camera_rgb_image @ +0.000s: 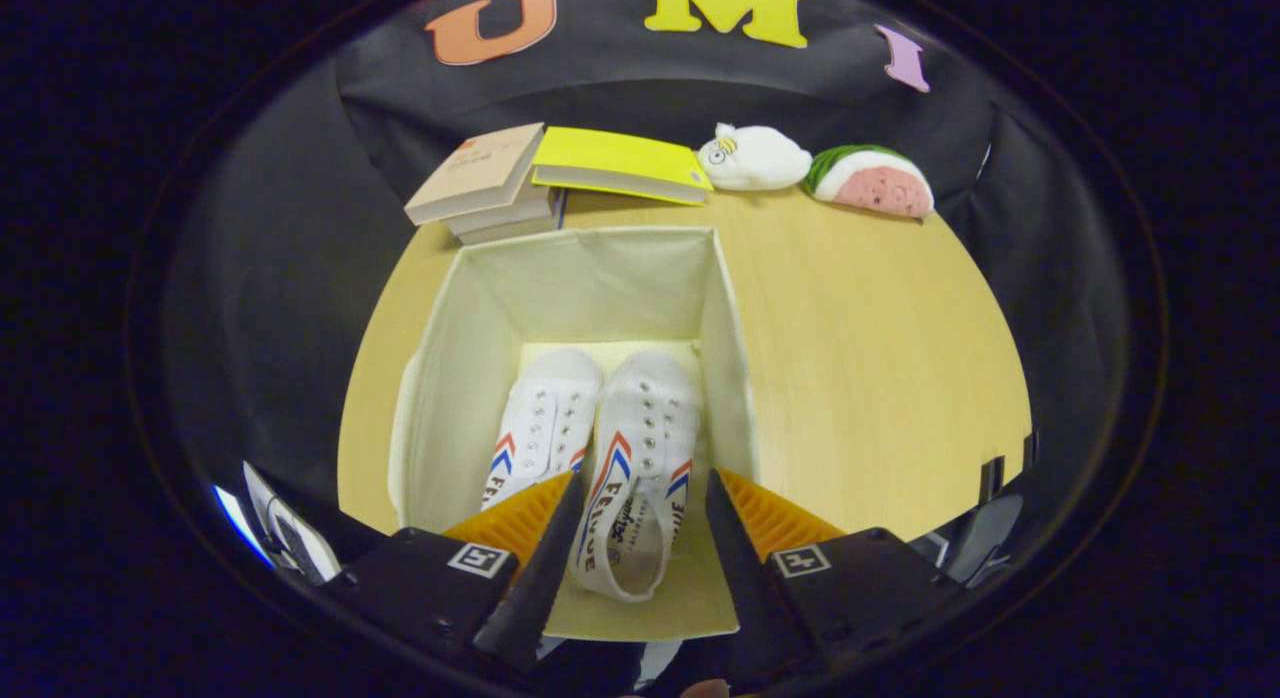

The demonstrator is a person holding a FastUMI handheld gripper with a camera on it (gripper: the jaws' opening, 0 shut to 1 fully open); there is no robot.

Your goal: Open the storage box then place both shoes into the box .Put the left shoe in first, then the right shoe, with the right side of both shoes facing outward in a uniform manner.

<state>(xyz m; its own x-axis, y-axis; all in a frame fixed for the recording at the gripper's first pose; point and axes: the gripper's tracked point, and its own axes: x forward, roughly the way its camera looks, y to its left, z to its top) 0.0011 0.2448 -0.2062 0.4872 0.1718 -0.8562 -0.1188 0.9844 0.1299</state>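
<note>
Tongs (643, 498) apart, straddling right shoe (640, 448) inside storage box (455, 378); wooden table (860, 378); books (480, 178) behind.

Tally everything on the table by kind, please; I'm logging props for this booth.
Shoes: 2, one beside the other, in the box, the gripper open over the second
Storage box: 1
Books: 3, tan, yellow, one under
Plush toys: 2, white, watermelon
Total: 8
</note>
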